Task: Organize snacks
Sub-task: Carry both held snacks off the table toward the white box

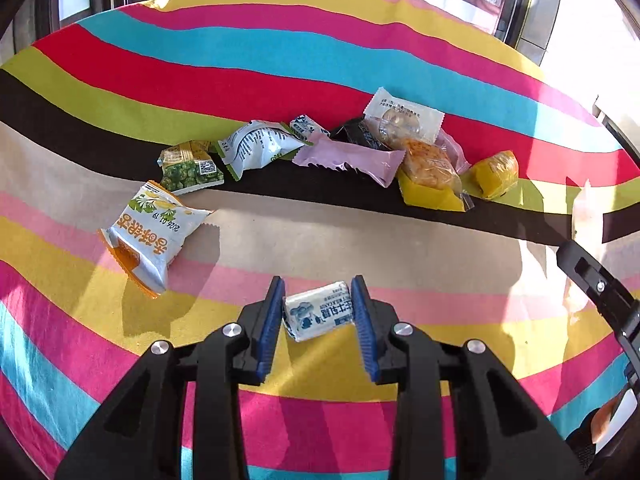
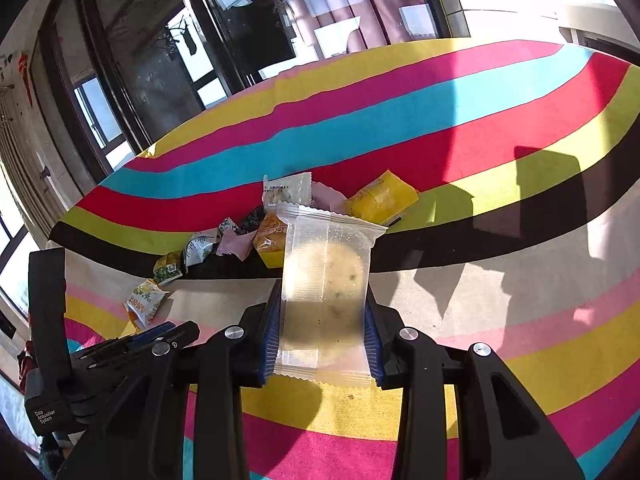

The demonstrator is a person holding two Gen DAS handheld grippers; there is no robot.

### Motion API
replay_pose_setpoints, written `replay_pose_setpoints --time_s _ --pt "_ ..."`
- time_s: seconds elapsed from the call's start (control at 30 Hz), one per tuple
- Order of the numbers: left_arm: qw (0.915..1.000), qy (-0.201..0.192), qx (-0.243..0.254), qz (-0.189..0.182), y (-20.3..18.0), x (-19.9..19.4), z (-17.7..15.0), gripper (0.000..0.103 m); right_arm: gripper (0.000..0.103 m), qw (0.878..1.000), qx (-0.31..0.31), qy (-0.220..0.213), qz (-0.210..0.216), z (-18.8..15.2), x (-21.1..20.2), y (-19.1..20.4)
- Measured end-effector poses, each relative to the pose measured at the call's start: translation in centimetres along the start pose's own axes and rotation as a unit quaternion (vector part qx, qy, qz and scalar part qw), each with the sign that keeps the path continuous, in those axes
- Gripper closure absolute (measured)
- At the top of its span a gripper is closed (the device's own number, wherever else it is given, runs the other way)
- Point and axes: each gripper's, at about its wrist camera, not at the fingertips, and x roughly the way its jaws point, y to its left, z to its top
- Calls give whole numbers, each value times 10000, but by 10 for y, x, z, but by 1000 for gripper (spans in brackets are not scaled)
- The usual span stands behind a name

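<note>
Right now my left gripper [image 1: 318, 316] is clamped on a small white-and-blue candy packet [image 1: 319, 312], its blue pads pressing both ends, above the striped tablecloth [image 1: 280, 52] toward its near edge. My right gripper [image 2: 322, 328] grips a clear cracker packet [image 2: 326, 284] standing upright between its fingers. The other snacks lie in a loose row along the cloth's black stripe across the middle: a green pea bag [image 1: 190, 168], a lilac wrapper [image 1: 352, 158], a yellow packet [image 1: 496, 172]; an orange-and-white bag [image 1: 150, 236] sits nearer, toward the left edge.
</note>
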Motion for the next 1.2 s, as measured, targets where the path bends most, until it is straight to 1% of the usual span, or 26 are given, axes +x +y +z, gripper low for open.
replay_pose_setpoints --time_s 0.03,0.07,0.13,0.17,0.2,0.23,0.3,0.33,0.37,0.43,0.47,0.5,0.57,0.67,0.8,0.87,0.93,1.07,1.13,1.2 --pt "9997 25 242 -94 -2 -6 -9 69 67 10000 -54 21 -11 -1 2 2" --pt "9988 46 469 -113 -2 -11 -17 69 67 9999 -110 47 -26 -2 3 5" --pt "9959 40 896 62 -2 -21 -32 68 67 9997 -205 102 -82 -5 7 9" --pt "9951 -38 984 65 -1 -25 -36 67 67 9996 -246 127 -113 -6 9 11" --pt "9952 -26 974 10 2 -25 -37 67 67 9994 -267 152 -139 -8 10 12" --pt "9957 -6 922 -46 5 -27 -37 64 67 9993 -292 166 -161 -9 11 12" --pt "9968 65 790 30 8 -26 -37 35 67 9993 -306 140 -163 -9 11 12" --pt "9974 60 713 79 8 -26 -40 17 67 9993 -306 130 -159 -9 11 12" --pt "9978 38 650 87 11 -27 -40 17 67 9993 -301 134 -155 -9 11 11" --pt "9986 80 520 109 16 -27 -41 17 67 9993 -305 139 -151 -9 12 11" --pt "9989 112 451 70 18 -25 -40 23 67 9993 -316 147 -152 -9 12 11" --pt "9992 51 397 93 20 -26 -39 29 67 9992 -332 150 -154 -10 12 12" --pt "9987 -72 424 287 20 -30 -41 69 67 9991 -378 144 -157 -10 11 14" --pt "9983 -117 559 73 16 -38 -47 69 67 9989 -420 133 -140 -11 10 15" --pt "9986 -261 449 16 21 -50 -55 69 67 9985 -522 124 -85 -12 9 19" --pt "9987 -304 415 45 25 -55 -59 69 67 9981 -596 118 -34 -13 8 23" --pt "9983 -375 418 129 30 -61 -63 69 67 9977 -659 112 58 -13 8 26" --pt "9969 -543 390 426 44 -75 -69 69 67 9958 -841 128 328 -17 7 38" --pt "9961 -593 306 572 56 -81 -71 69 67 9937 -921 246 590 -19 9 45" --pt "9954 -626 221 692 67 -87 -75 69 67 9914 -1013 368 745 -23 10 54"
